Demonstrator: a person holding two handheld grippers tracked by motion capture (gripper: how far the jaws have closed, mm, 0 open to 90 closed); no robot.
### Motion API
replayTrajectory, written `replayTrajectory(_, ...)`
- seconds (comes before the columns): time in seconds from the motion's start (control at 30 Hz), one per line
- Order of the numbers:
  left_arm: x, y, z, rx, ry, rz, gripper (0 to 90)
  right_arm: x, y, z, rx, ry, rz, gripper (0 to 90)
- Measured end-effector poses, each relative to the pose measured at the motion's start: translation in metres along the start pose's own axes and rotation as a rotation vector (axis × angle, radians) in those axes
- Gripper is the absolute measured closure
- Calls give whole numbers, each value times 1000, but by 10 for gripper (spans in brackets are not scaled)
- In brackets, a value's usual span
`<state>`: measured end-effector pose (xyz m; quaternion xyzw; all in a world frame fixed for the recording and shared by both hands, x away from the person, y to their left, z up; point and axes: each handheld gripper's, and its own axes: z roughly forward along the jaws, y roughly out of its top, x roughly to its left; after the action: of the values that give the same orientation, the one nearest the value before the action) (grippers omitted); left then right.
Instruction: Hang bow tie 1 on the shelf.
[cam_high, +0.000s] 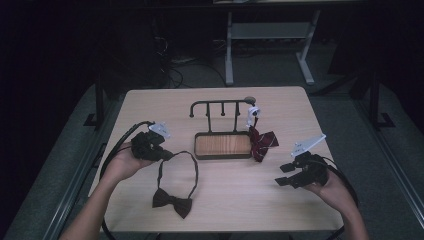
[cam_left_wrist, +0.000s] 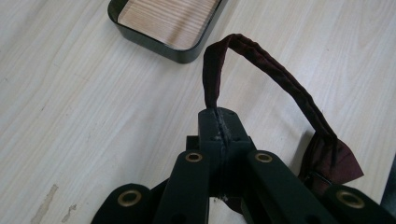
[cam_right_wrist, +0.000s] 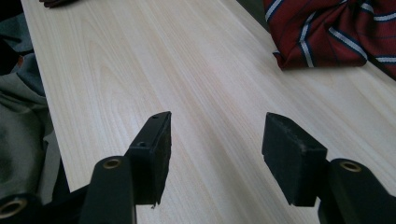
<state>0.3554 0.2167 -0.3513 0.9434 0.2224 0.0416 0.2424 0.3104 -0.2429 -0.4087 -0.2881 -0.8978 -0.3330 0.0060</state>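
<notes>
A dark maroon bow tie (cam_high: 172, 201) lies near the table's front, and its neck strap (cam_high: 192, 165) loops up toward the stand. My left gripper (cam_high: 167, 156) is shut on that strap. In the left gripper view the jaws (cam_left_wrist: 219, 123) pinch the strap (cam_left_wrist: 271, 74), which arches over to the bow (cam_left_wrist: 331, 158). A red striped tie (cam_high: 261, 142) hangs from the rack's right end, bunched on the table. My right gripper (cam_high: 283, 175) hovers open at the front right, its jaws (cam_right_wrist: 217, 140) empty and apart, short of the striped tie (cam_right_wrist: 327, 32).
A black stand with a wooden tray (cam_high: 197, 152) and a hook rail (cam_high: 220, 103) sits mid-table. A white clip (cam_high: 253, 112) holds the striped tie at the rail's right end. The tray's rim (cam_left_wrist: 154, 44) lies just beyond my left jaws. Cables trail from both grippers.
</notes>
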Motion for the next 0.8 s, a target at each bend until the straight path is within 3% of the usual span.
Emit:
replayTrajectory(0.2, 0, 2, -6, 2, -5, 14, 897, 0, 1, 0, 4, -13, -4, 396)
replayTrajectory(0.5, -1, 6, -15, 2, -46, 40, 900, -1, 3, 1, 4, -17, -4, 392)
replayTrajectory(0.8, -6, 11, -28, -17, -38, 62, 900, -2, 3, 2, 5, -18, -7, 392)
